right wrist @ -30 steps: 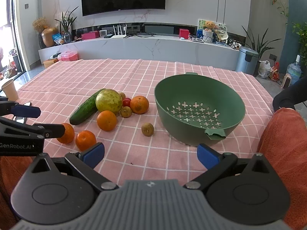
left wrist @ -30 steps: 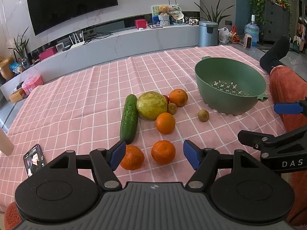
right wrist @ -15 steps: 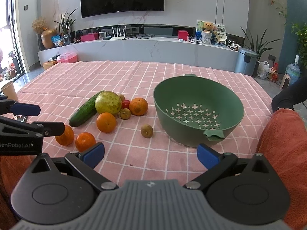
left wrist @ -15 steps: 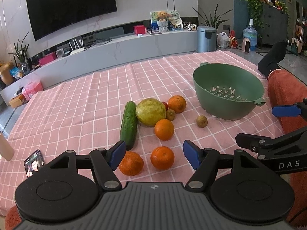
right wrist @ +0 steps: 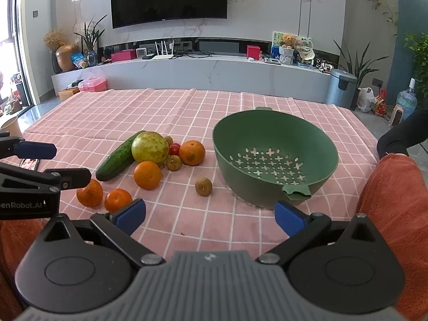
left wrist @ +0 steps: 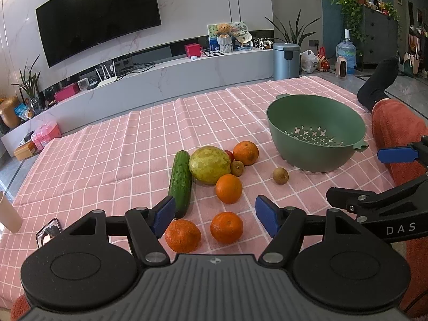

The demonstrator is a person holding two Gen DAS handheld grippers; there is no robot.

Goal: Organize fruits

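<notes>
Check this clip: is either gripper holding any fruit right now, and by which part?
Nothing is held. The left gripper and right gripper are both open and empty, short of the fruit, and the green bowl is empty.

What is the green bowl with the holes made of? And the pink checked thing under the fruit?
The green bowl looks like matte plastic: one even color, a smooth molded rim and neatly cut cross-shaped holes. The pink checked cover seems to be cloth, since fold creases run across it, though a soft vinyl sheet could look similar from here.
</notes>
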